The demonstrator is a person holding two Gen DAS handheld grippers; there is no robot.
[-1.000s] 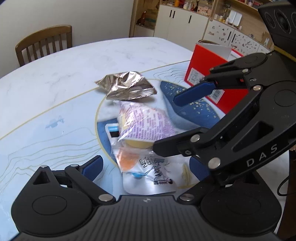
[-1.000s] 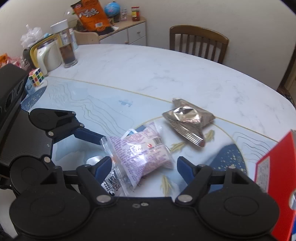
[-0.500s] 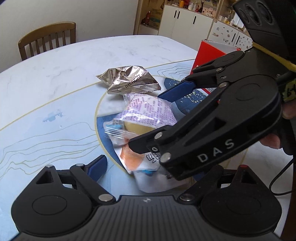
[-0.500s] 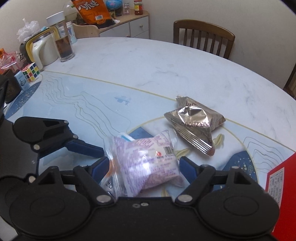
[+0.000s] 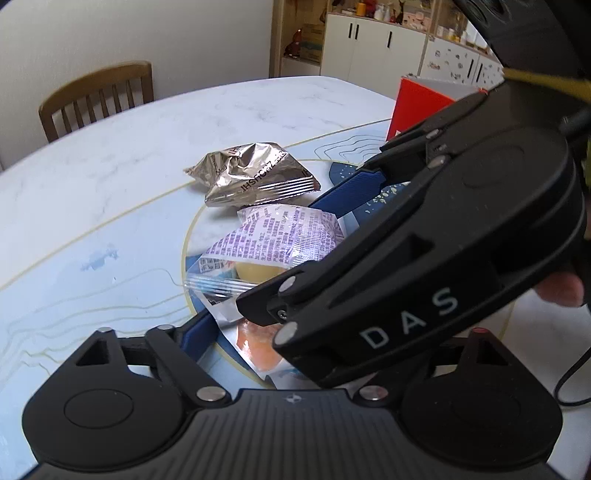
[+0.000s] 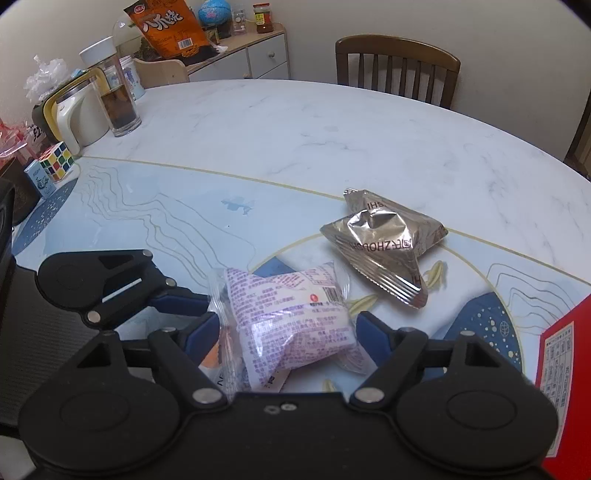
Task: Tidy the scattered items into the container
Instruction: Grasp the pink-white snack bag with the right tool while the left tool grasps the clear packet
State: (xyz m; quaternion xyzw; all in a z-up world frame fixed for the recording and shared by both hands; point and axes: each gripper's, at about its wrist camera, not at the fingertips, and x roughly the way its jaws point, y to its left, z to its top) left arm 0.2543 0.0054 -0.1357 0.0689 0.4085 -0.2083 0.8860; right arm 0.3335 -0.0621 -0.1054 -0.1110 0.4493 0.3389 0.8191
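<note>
"DAS" in white capitals on the black body of the right gripper (image 5: pixel 332 236), crossing in front of the left gripper's view. "ZHOU" among partly legible, upside-down brown letters on the crumpled silver packet (image 6: pixel 384 243), ahead and right of the right gripper (image 6: pixel 286 334); in the left wrist view only "IHS" clear on it. Dense purple print on the clear-wrapped pastry packet (image 6: pixel 291 325) between the right gripper's fingers, too small to read, with a barcode and a red round mark. Large white Chinese characters "八爪烧" on the orange bag (image 6: pixel 168 27), far ahead to the left. White label with fine print on the red box (image 6: pixel 565 369), unreadable.
</note>
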